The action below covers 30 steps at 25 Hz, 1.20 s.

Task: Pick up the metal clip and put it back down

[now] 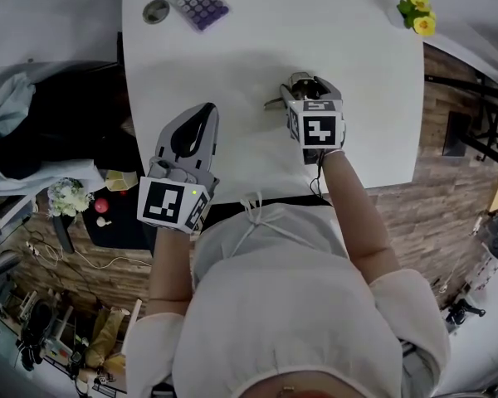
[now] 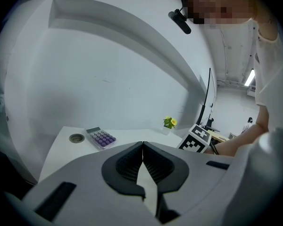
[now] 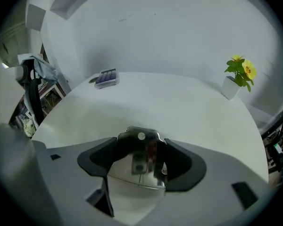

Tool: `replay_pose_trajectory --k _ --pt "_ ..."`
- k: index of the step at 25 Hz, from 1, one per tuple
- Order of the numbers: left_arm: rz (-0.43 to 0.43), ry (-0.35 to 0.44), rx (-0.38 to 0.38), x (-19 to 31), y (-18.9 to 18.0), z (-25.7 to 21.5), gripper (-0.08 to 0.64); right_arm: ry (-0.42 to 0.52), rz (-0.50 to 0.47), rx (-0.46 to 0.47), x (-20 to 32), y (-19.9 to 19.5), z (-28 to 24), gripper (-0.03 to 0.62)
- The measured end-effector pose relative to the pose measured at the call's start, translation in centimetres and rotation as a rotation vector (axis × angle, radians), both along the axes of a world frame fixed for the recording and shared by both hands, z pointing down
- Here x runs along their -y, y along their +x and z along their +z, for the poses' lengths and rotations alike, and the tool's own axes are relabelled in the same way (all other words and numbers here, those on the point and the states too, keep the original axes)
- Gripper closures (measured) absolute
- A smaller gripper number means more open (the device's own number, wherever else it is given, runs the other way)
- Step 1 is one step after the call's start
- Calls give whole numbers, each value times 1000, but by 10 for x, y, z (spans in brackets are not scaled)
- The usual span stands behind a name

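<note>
Lower left of head view: left gripper (image 1: 201, 116), jaws together, empty. Centre: right gripper (image 3: 141, 142), pads closed on the metal clip (image 3: 140, 136), apparently resting on the white table (image 1: 357, 98). An off-centre pinch could let the polished metal slip out. Upper left: calculator (image 1: 197, 1).

Wears white short-sleeve top (image 1: 290, 297) w/ drawstring (image 1: 253, 210). Grey-shelled left gripper (image 1: 201, 114) & right gripper (image 1: 303, 85): black ribbed pads (image 2: 127, 166), b/w marker cube (image 1: 176, 206) each, thin black cable (image 1: 318, 177) on right.
</note>
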<state>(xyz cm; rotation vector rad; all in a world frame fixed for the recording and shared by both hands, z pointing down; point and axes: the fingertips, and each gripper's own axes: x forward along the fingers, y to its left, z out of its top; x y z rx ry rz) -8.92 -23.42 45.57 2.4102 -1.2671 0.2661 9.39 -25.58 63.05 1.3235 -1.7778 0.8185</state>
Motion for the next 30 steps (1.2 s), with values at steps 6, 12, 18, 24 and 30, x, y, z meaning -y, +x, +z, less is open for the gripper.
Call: replay_pose_trajectory --k 6,12,18,24,30 --pt "-5 5 -4 2 -7 -3 541 0 -28 -6 0 -3 -1 280" --pt "-7 30 4 0 -12 -15 541 72 -67 -8 -1 -2 -17 282" --pt "6 73 6 -9 -10 -38 541 199 -61 13 0 3 -58 282" --pt "23 154 15 -18 -10 -73 541 356 -42 43 -1 6 -119 282" --pt "36 250 24 -26 -9 -108 541 543 -61 47 -9 13 -192 282"
